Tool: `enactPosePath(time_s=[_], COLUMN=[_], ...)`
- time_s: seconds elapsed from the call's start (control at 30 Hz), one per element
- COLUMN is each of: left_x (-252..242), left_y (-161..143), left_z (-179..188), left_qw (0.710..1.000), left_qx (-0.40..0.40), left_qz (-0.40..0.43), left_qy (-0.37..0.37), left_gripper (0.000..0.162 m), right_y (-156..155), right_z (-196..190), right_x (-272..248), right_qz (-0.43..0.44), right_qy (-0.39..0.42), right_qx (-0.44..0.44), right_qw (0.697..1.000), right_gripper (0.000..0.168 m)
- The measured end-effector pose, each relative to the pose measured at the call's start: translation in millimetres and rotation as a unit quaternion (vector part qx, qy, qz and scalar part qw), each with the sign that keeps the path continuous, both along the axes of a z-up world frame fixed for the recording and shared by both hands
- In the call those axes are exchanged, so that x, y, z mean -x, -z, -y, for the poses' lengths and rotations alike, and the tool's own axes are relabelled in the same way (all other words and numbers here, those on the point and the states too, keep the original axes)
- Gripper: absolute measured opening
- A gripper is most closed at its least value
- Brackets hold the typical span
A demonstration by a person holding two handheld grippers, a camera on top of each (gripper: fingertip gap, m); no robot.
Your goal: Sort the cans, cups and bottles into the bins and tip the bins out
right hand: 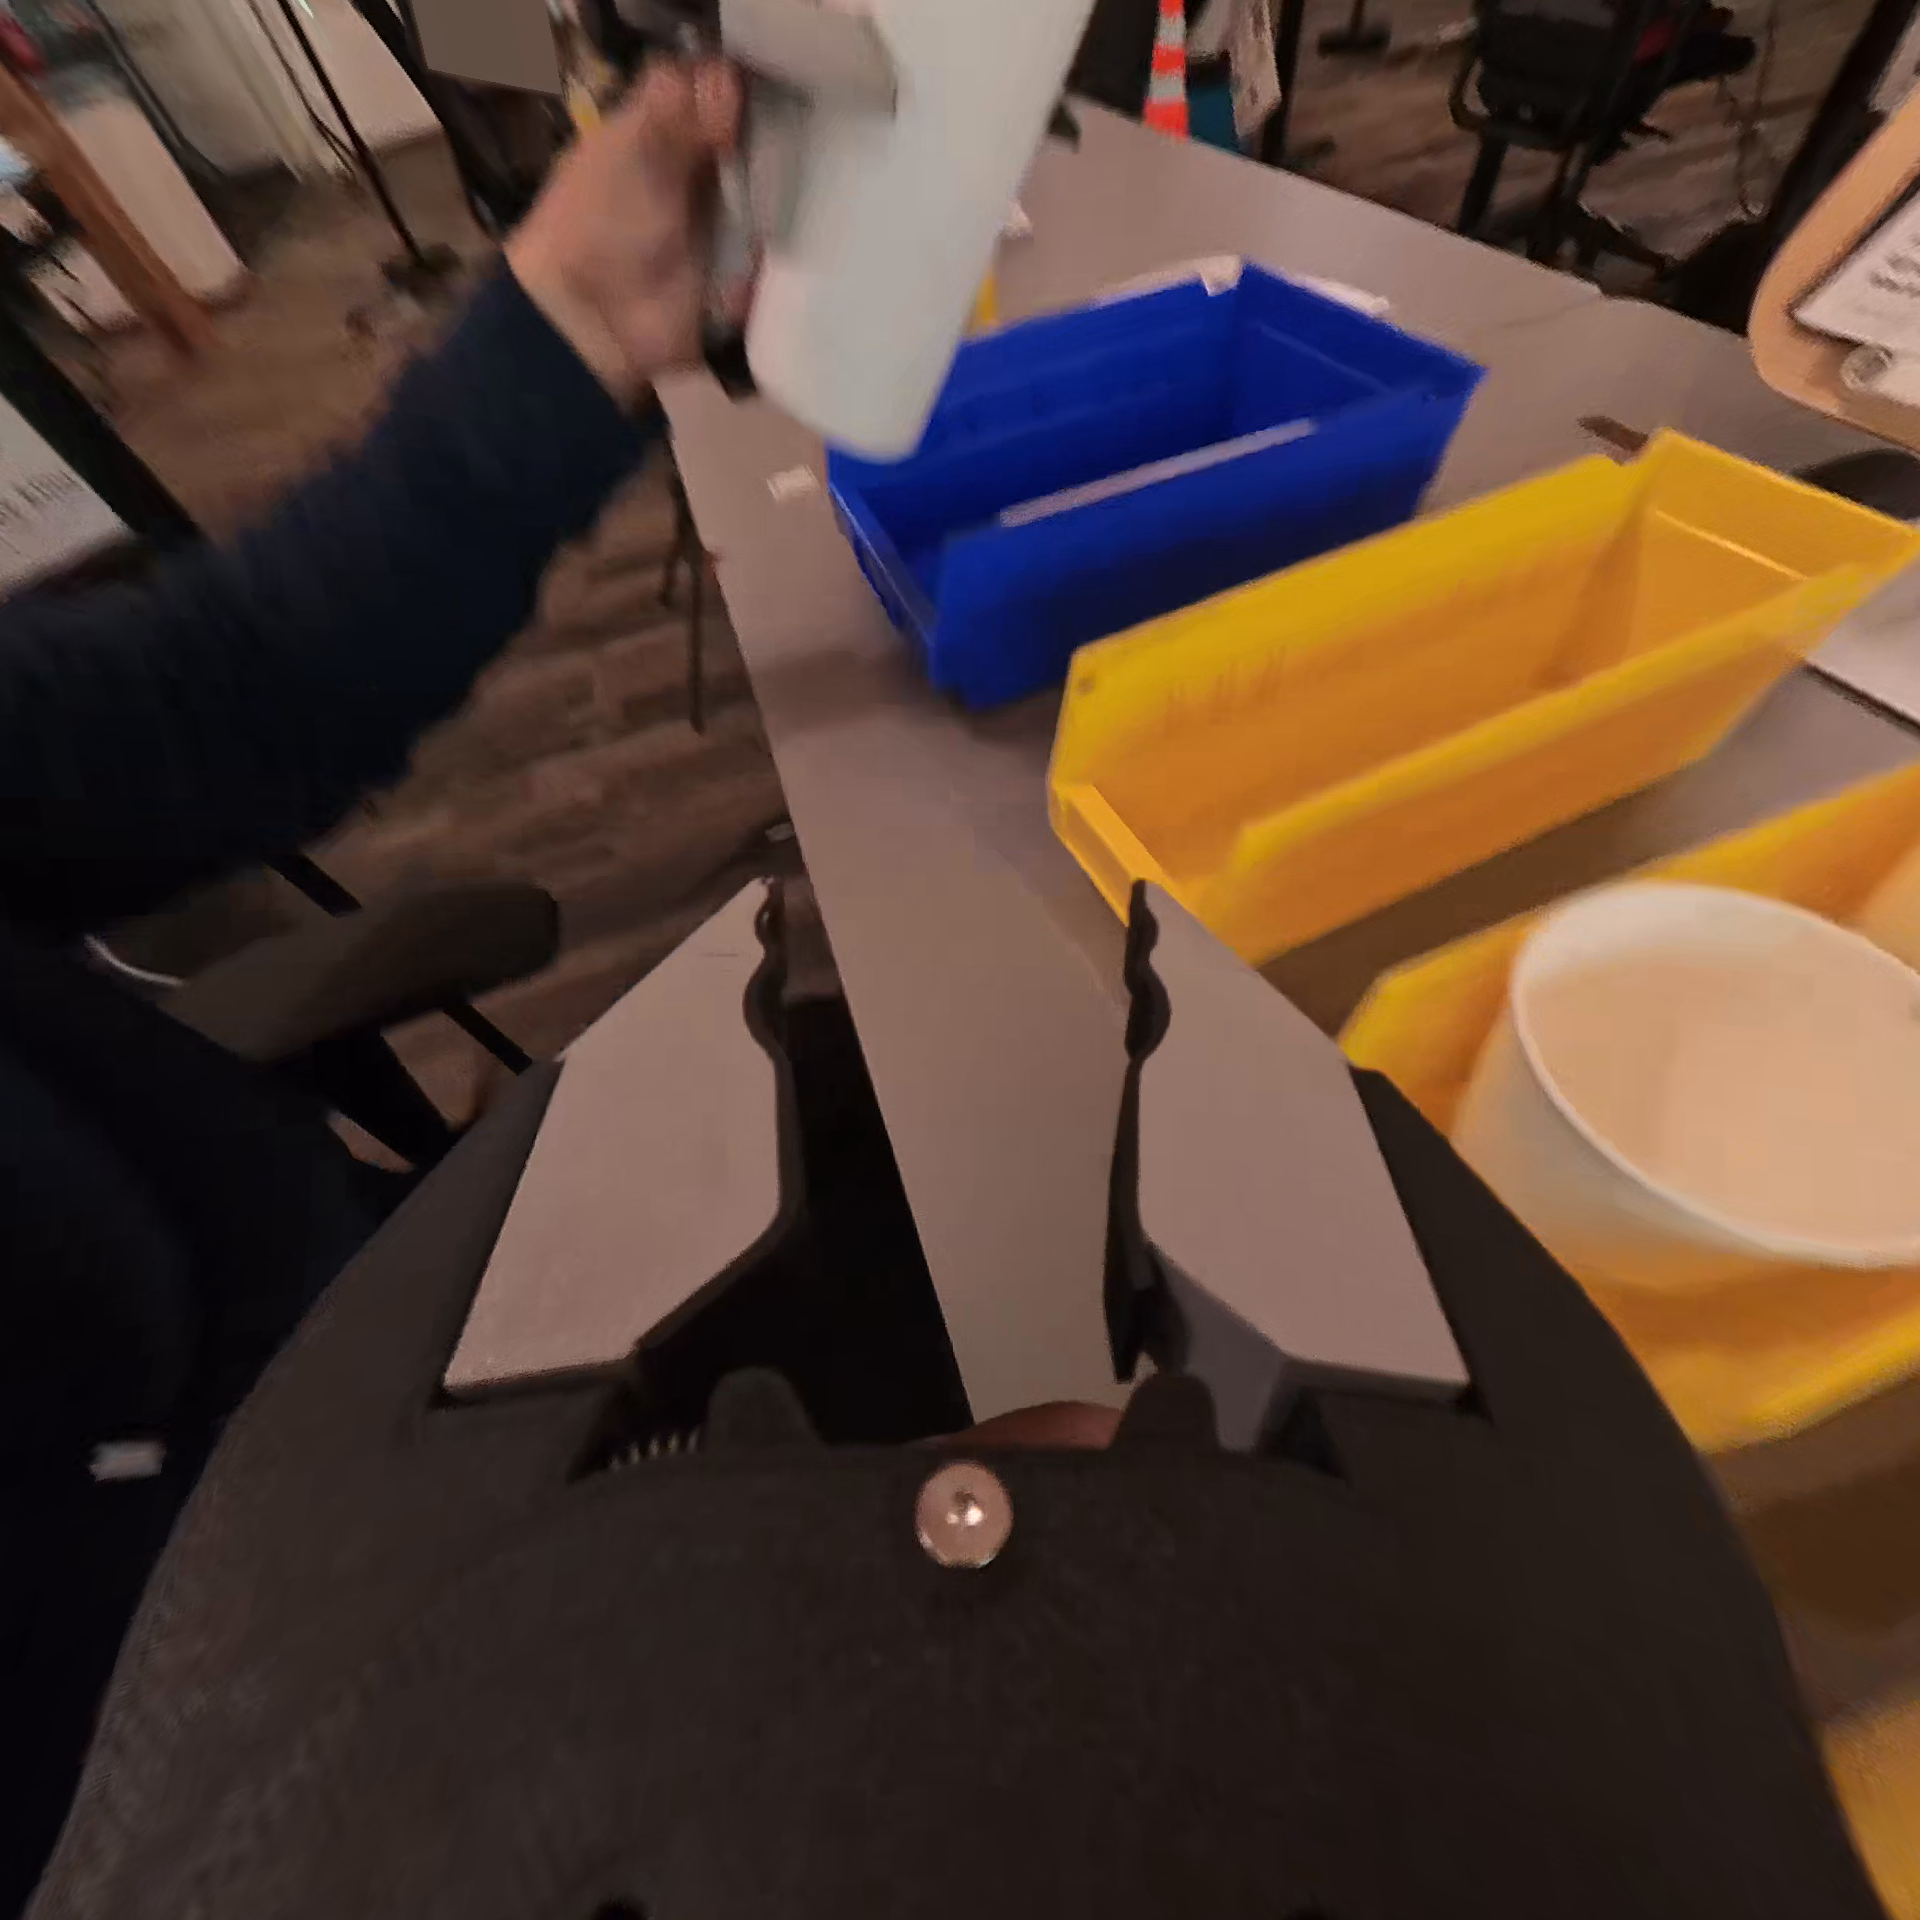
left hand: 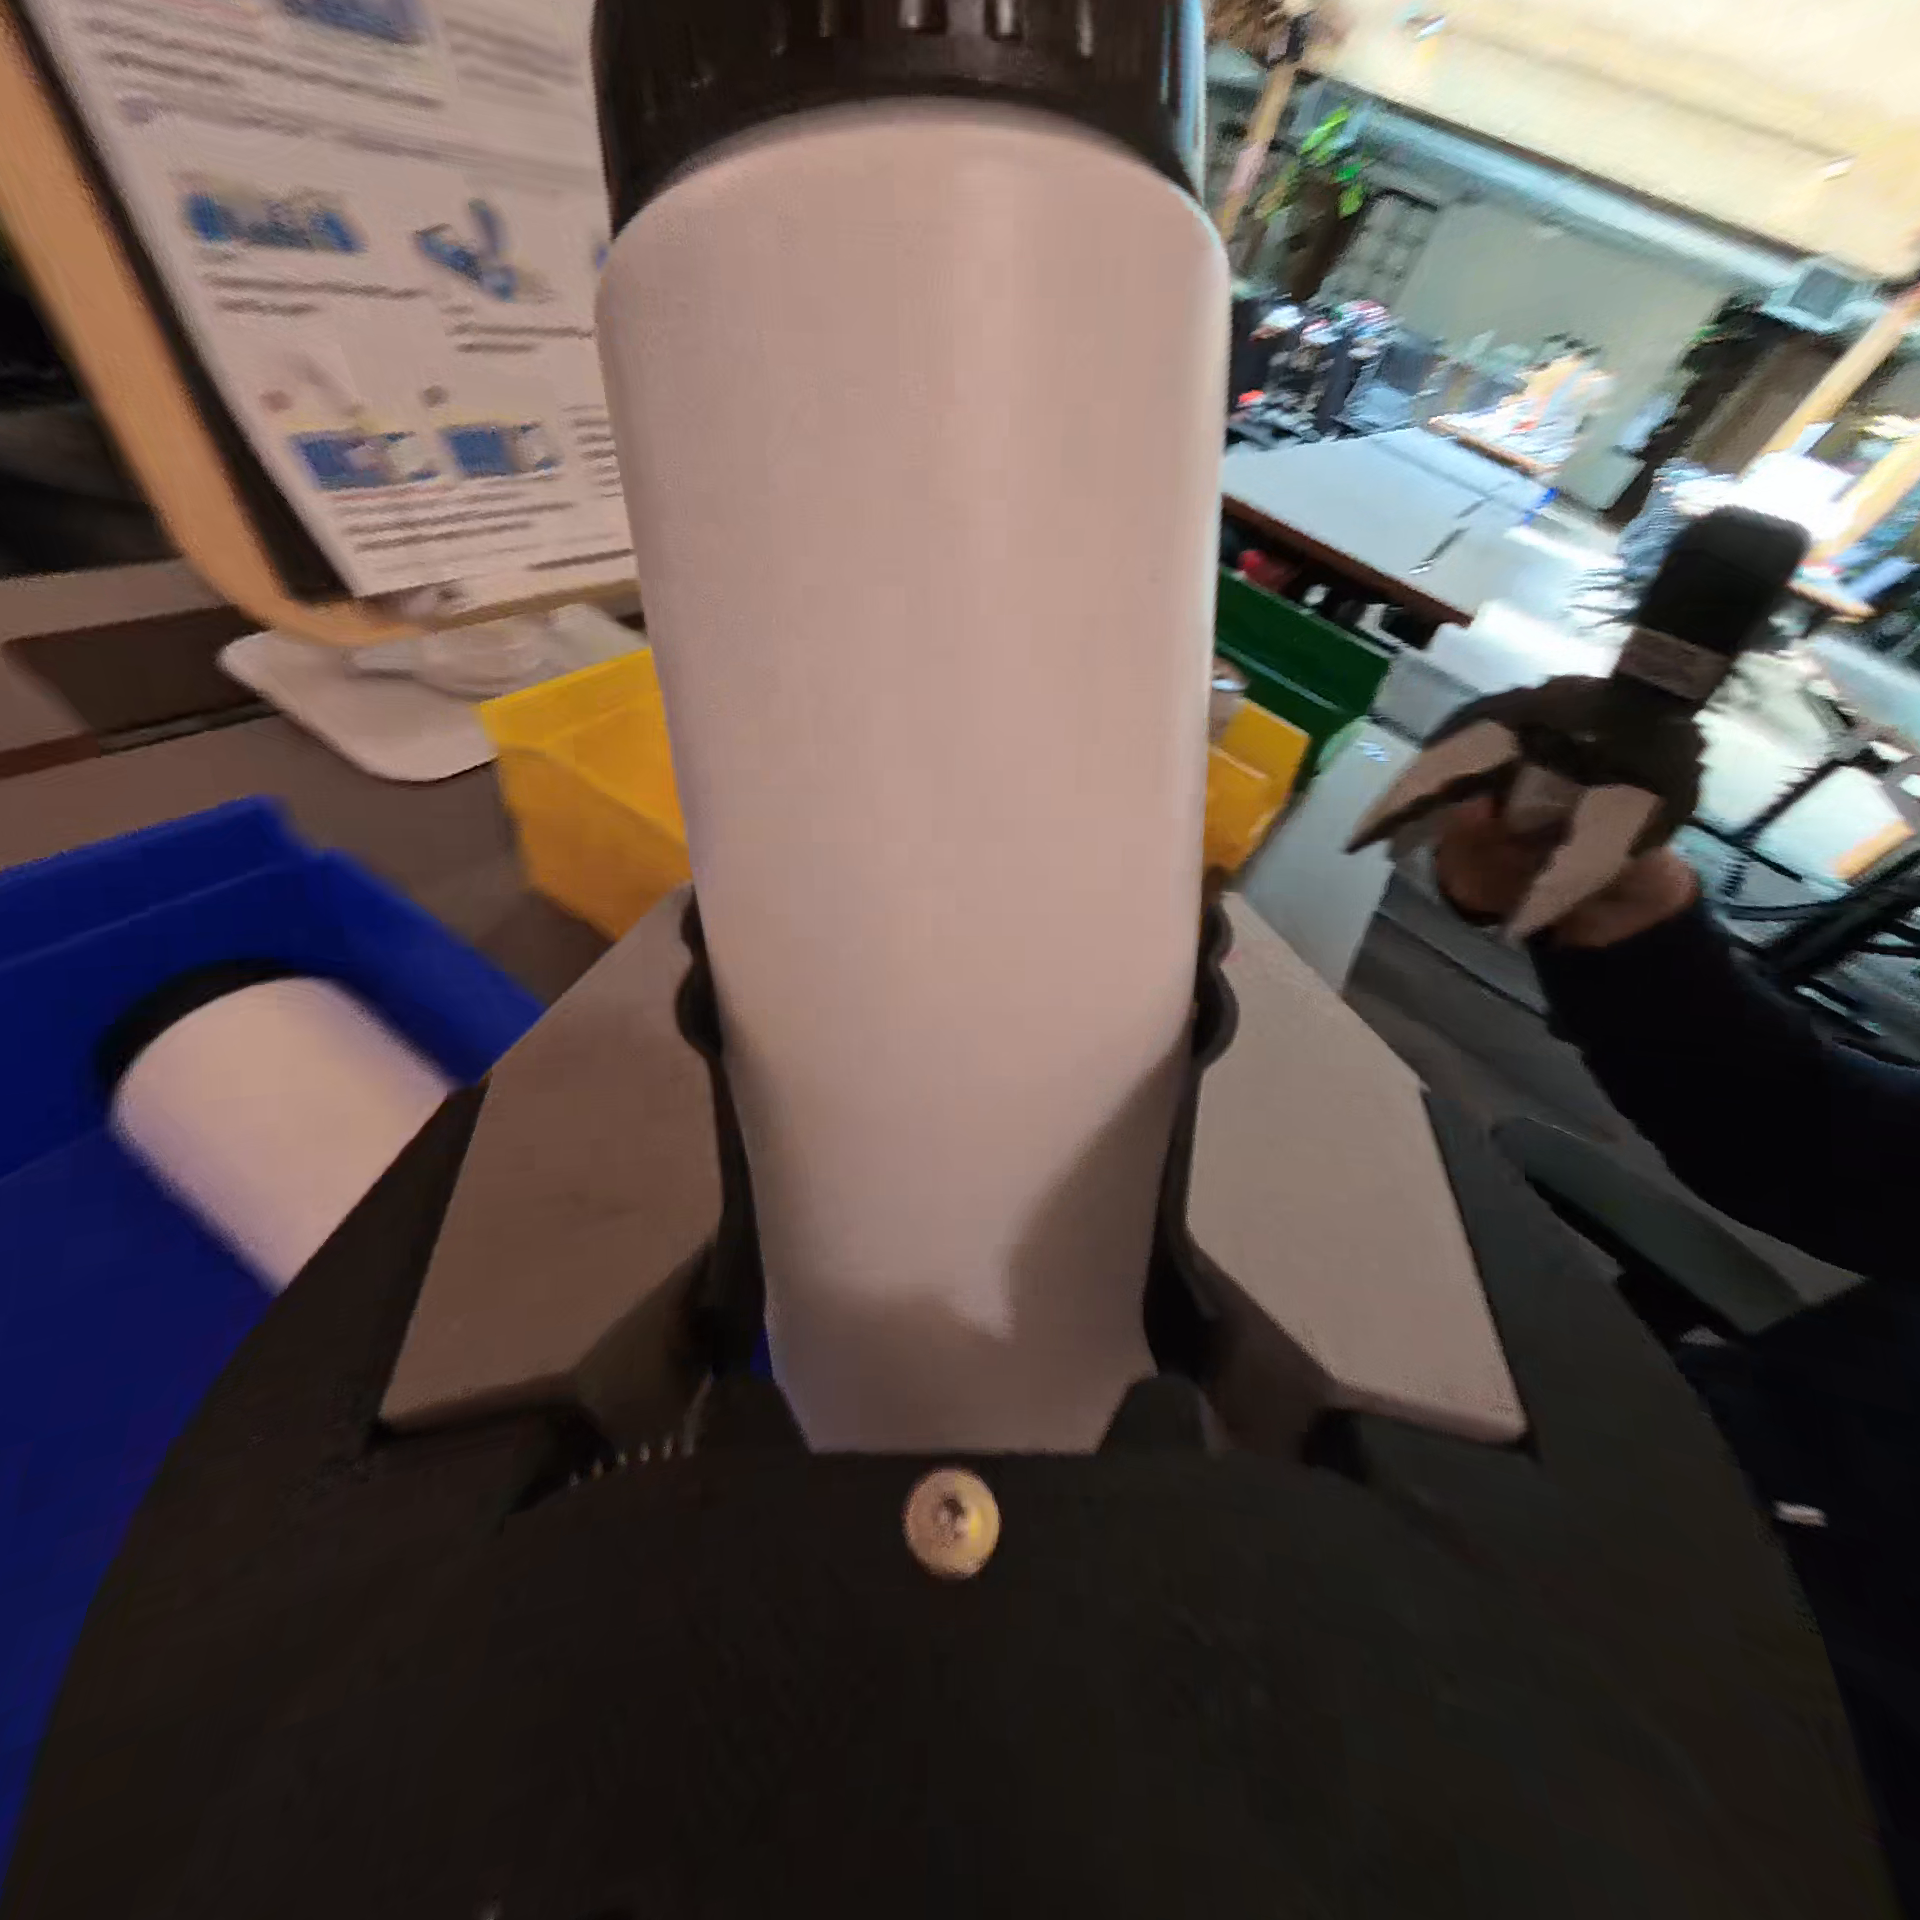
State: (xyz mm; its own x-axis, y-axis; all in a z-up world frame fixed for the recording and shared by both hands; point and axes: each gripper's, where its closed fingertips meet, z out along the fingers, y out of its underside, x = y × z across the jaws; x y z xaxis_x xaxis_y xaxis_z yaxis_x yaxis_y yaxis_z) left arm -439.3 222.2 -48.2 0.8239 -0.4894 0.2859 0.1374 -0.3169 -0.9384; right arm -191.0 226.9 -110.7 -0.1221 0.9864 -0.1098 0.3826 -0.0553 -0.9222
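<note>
I see the left hand-held gripper clamped on a white bottle with a black cap, held above the blue bin. The right hand-held gripper is spread, empty, over the counter edge.

My left camera looked close along my fingers across the table toward the blue bin, which my right camera, facing leftward, shared.

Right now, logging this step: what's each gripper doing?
Left gripper: closed on the white bottle.
Right gripper: open, holding nothing.
</note>
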Motion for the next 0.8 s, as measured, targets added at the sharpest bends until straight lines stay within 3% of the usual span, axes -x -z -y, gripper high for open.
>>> enactPosePath(time_s=[0.1, 0.17, 0.23, 0.33, 0.53, 0.8], left_x=[-63.8, -101.6, -130.5, -158.0, -151.6, -110.3], left_y=[-4.4, -1.3, 7.0, 25.7, 51.3, 30.3], left_z=[11.5, 15.2, 14.4, 9.7, -11.8, -23.4], left_qw=[0.996, 0.991, 0.988, 0.986, 0.988, 0.992], left_qx=[-0.056, -0.073, -0.077, -0.071, -0.062, -0.092], left_qz=[0.006, 0.008, -0.005, -0.040, -0.121, -0.075], left_qy=[0.071, 0.111, 0.133, 0.148, 0.068, -0.036], left_gripper=[0.092, 0.091, 0.091, 0.092, 0.092, 0.082], right_y=[-37.8, -61.5, -78.9, -90.6, -84.3, -98.2], right_z=[12.4, 14.5, 10.9, 0.7, 3.0, -18.4], right_x=[35.7, 58.7, 80.3, 106.9, 136.2, 164.7], right_qz=[-0.059, -0.088, -0.105, -0.108, -0.076, -0.045], right_qy=[-0.018, -0.019, -0.004, 0.025, -0.013, -0.018], right_qx=[0.063, 0.084, 0.088, 0.080, 0.081, 0.098], right_qw=[0.996, 0.992, 0.991, 0.991, 0.994, 0.994], right_gripper=[0.087, 0.089, 0.102, 0.097, 0.086, 0.086])
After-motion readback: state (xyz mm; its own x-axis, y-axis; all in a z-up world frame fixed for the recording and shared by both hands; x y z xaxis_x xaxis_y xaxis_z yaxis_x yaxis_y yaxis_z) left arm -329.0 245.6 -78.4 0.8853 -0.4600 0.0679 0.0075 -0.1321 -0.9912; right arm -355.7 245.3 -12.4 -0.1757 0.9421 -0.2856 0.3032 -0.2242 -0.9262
